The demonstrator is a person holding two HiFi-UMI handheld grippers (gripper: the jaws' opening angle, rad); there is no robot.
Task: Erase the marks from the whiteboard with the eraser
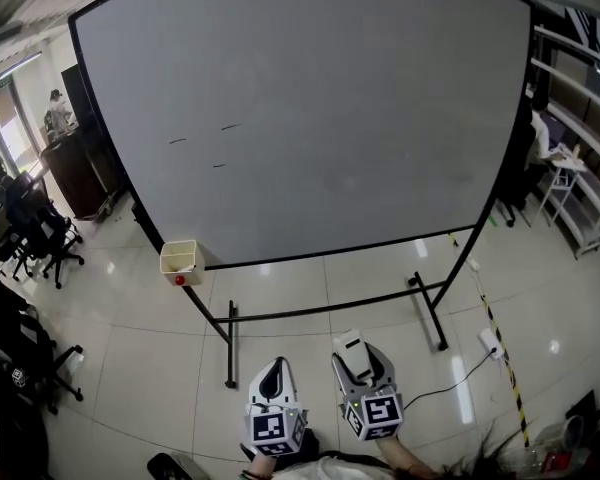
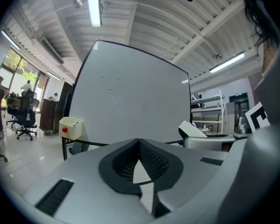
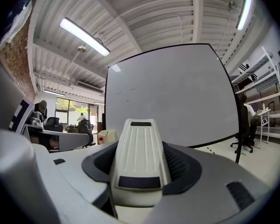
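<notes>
A large whiteboard on a black wheeled stand fills the head view, with three short dark marks on its left half. The same board stands ahead in the left gripper view and the board in the right gripper view. My right gripper is shut on a white eraser, whose ribbed back points toward the board; the eraser is well short of the board. My left gripper is shut with nothing in it, its jaws meeting in a point. Both grippers hang low near my body.
A small cream box with a red button hangs at the board's lower left edge. Office chairs and a dark cabinet stand at the left. Shelving stands at the right. A cable and striped tape cross the tiled floor.
</notes>
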